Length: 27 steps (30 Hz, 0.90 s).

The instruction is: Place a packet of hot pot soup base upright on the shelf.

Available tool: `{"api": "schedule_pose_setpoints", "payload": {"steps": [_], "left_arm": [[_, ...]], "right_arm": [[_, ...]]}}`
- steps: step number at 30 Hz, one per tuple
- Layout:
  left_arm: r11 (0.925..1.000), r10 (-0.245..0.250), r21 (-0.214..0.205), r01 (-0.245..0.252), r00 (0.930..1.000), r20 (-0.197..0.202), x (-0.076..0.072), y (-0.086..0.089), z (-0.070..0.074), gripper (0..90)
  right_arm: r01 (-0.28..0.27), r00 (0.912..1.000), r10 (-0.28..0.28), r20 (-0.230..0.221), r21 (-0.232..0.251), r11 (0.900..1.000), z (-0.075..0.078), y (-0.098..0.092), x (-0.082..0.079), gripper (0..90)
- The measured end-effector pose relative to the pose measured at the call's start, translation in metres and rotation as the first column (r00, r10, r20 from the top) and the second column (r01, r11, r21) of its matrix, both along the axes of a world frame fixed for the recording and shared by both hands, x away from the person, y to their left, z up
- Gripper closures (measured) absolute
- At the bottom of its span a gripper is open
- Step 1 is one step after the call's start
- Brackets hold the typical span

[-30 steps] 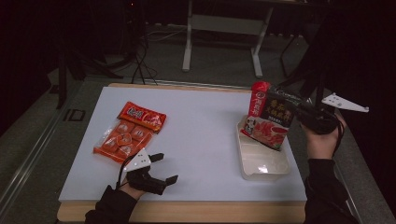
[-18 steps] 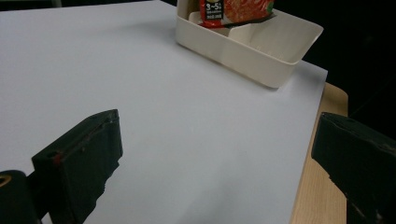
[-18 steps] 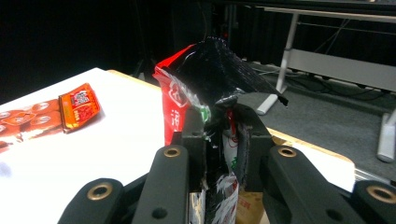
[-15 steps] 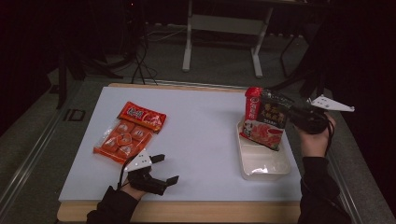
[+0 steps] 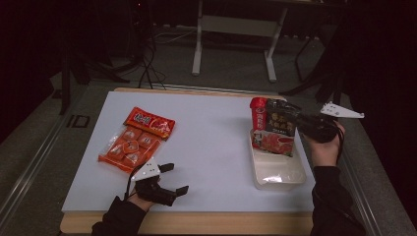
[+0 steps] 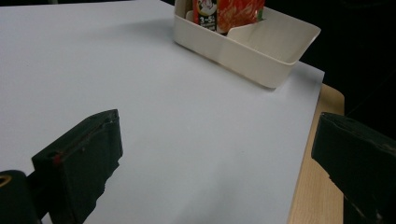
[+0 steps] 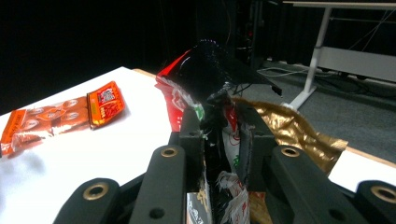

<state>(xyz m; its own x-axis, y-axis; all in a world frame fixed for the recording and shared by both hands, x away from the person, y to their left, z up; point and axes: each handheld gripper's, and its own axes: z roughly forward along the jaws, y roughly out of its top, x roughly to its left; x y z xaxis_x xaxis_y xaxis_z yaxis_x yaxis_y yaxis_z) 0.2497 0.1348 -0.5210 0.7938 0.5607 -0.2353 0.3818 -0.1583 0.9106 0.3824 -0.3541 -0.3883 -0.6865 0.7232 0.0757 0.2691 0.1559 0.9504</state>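
My right gripper (image 5: 291,122) is shut on a bundle of snack packets (image 5: 273,126), one dark, one red. They stand upright with their lower ends inside the far end of a white tray (image 5: 278,171) at the table's right. In the right gripper view the jaws pinch the packets (image 7: 205,70) at my right gripper (image 7: 222,135). My left gripper (image 5: 176,178) rests open near the front edge, with nothing between its jaws. In the left gripper view my left gripper (image 6: 219,163) faces the tray (image 6: 261,51) and the packets (image 6: 229,11) in it.
An orange packet of several small snacks (image 5: 125,150) lies at the table's left, with a red packet (image 5: 149,123) overlapping its far end. Both appear in the right gripper view as the orange packet (image 7: 42,116) and red packet (image 7: 106,102). White table legs (image 5: 199,44) stand behind.
The right hand has carried the packets left and down, from above the tray's far right corner into its far end. The left gripper has stayed still.
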Motion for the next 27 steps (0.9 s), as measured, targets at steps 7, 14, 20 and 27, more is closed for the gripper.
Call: {"api": "schedule_pose_setpoints", "payload": {"steps": [7, 14, 20, 27], "left_arm": [[1.0000, 0.000, 0.001, 0.000, 1.0000, -0.001, 0.000, 0.000, -0.001, 2.5], [1.0000, -0.003, 0.005, 0.003, 1.0000, -0.001, 0.000, -0.001, -0.001, 2.5], [1.0000, -0.005, 0.006, 0.005, 1.0000, -0.003, 0.000, -0.001, -0.001, 2.5], [1.0000, -0.003, 0.008, 0.003, 1.0000, -0.004, 0.001, -0.001, -0.002, 2.5]], "right_arm": [[0.004, 1.0000, -0.004, 0.004, 0.035, 0.9994, -0.008, -0.008, -0.002, 74.3], [0.002, 0.9999, -0.003, 0.014, 0.057, 0.9984, -0.016, -0.012, -0.006, 73.8], [0.008, 0.9993, -0.007, -0.037, 0.048, 0.9988, -0.033, -0.012, -0.006, 71.4], [0.090, 0.9935, -0.086, -0.074, 0.042, 0.9951, -0.032, -0.021, -0.015, 60.0]]}}
